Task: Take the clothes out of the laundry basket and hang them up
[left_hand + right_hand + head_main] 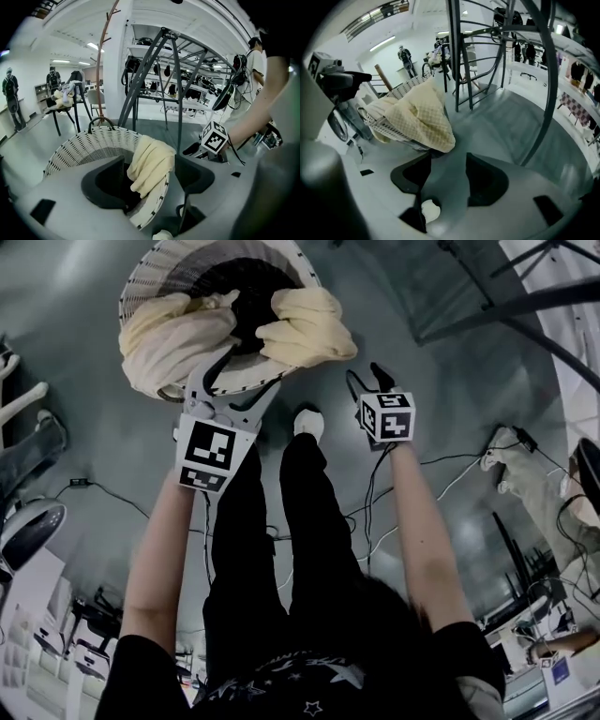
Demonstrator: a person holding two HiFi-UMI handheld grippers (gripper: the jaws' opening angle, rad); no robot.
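A white woven laundry basket [150, 277] stands on the grey floor with cream clothes [173, 334] draped over its near rim. My left gripper [239, 381] is open at that rim. In the left gripper view a cream cloth [150, 161] and the basket's edge [89, 145] lie between the wide jaws of the left gripper [150, 180], and the pads do not press on them. My right gripper [367, 381] hangs open just right of the basket. In the right gripper view nothing is between the jaws of the right gripper [449, 171], and the checked cream cloth [417, 117] hangs just beyond the left jaw.
A grey metal drying rack [173, 70] rises behind the basket and to the right of it [501, 47]. Cables [450, 474] trail over the floor. The person's white shoe [309, 423] stands next to the basket. A chair with clothes [65, 98] stands further back.
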